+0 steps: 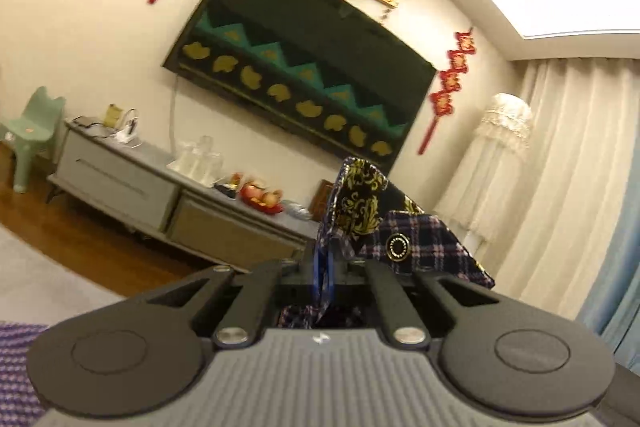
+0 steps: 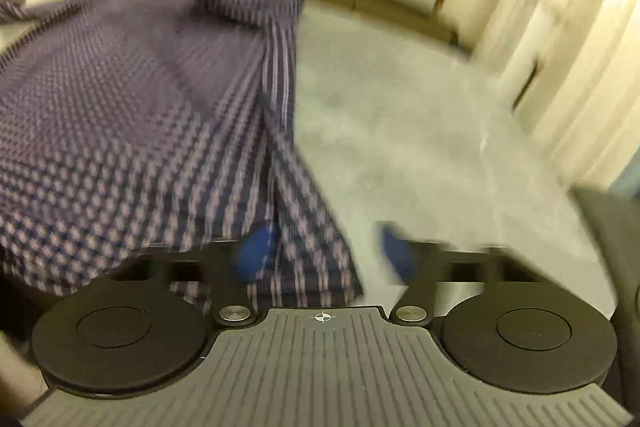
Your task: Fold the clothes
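Plaid cloth, dark blue with pink lines – this is the garment (image 2: 132, 99). It lies spread over the grey surface (image 2: 420, 131) on the left, and one corner is lifted high. The left tool (image 1: 325, 279) is closed on this corner, near a round button (image 1: 398, 247) and a gold-patterned lining (image 1: 360, 199). In the blurred view the right tool (image 2: 324, 259) has its blue pads apart, with a fold of cloth between them – not pinched yet. My worry: if it closes on too little cloth, the fold could slip out and the garment sag crooked.
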